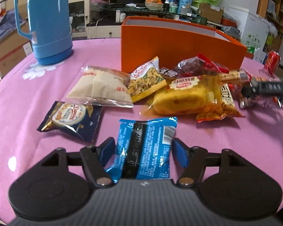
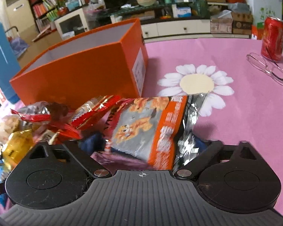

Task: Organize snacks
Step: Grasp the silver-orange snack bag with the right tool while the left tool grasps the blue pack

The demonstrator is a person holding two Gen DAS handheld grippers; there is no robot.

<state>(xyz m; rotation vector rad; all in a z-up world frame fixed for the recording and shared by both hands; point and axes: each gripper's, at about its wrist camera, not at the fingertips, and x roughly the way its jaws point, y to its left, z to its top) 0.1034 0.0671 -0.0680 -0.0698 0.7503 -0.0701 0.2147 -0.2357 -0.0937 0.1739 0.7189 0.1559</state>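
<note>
Between the blue pads of the left gripper (image 1: 143, 150) lies a glossy blue foil snack packet with a black stripe (image 1: 144, 148), flat on the pink cloth-covered table (image 1: 47, 82). Its jaws stand partly spread, one pad (image 1: 107, 148) at each side edge of the packet; whether they press on it I cannot tell. To the left of it rests a dark navy biscuit packet with a round printed label (image 1: 71, 120). Behind these, toward the table's far edge, comes a heap of crinkly wrappers: a clear flat pouch of pale wafers (image 1: 100, 86), a small bag printed with yellow sticks (image 1: 146, 79), a translucent yellow packet with a soft cake inside (image 1: 186, 96), and red foil packets (image 1: 201, 64). An open rectangular orange cardboard box with a pale lining (image 1: 179, 45) stands just behind the heap, and a smooth blue plastic thermos jug (image 1: 49, 20) stands toward the far left edge.

On the right, the right gripper (image 2: 143, 145) has its jaws spread wide around a grey-and-orange foil snack bag with a cartoon squirrel (image 2: 147, 128), whose silver crimped end crumples against the right finger; whether the bag is gripped I cannot tell. Near the far right edge stand a red drinks can (image 2: 272, 37) and thin wire-framed glasses (image 2: 268, 67).
</note>
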